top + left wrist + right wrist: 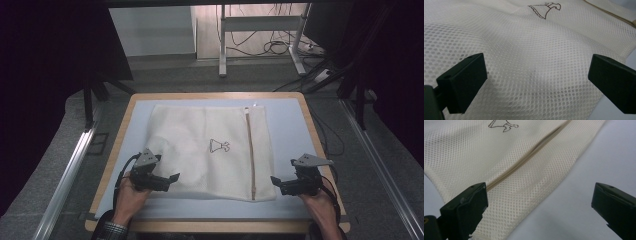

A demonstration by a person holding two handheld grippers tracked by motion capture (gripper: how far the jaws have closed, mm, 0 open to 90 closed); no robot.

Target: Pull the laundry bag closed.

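A cream mesh laundry bag (210,150) lies flat on the pale blue table mat (290,125). It carries a small dress drawing (219,146) and a zip (249,155) running near its right edge. My left gripper (172,178) hovers open over the bag's near left corner; in the left gripper view the mesh (534,62) spreads between the wide-apart jaws. My right gripper (274,182) is open beside the bag's near right corner. In the right gripper view the zip (529,157) runs diagonally above the left jaw and bare mat (579,185) lies between the jaws.
The wooden table rim (120,125) frames the mat. Beyond the far edge stand a metal desk frame (222,45) and loose cables (275,47) on the floor. A metal rail (70,170) runs along the left.
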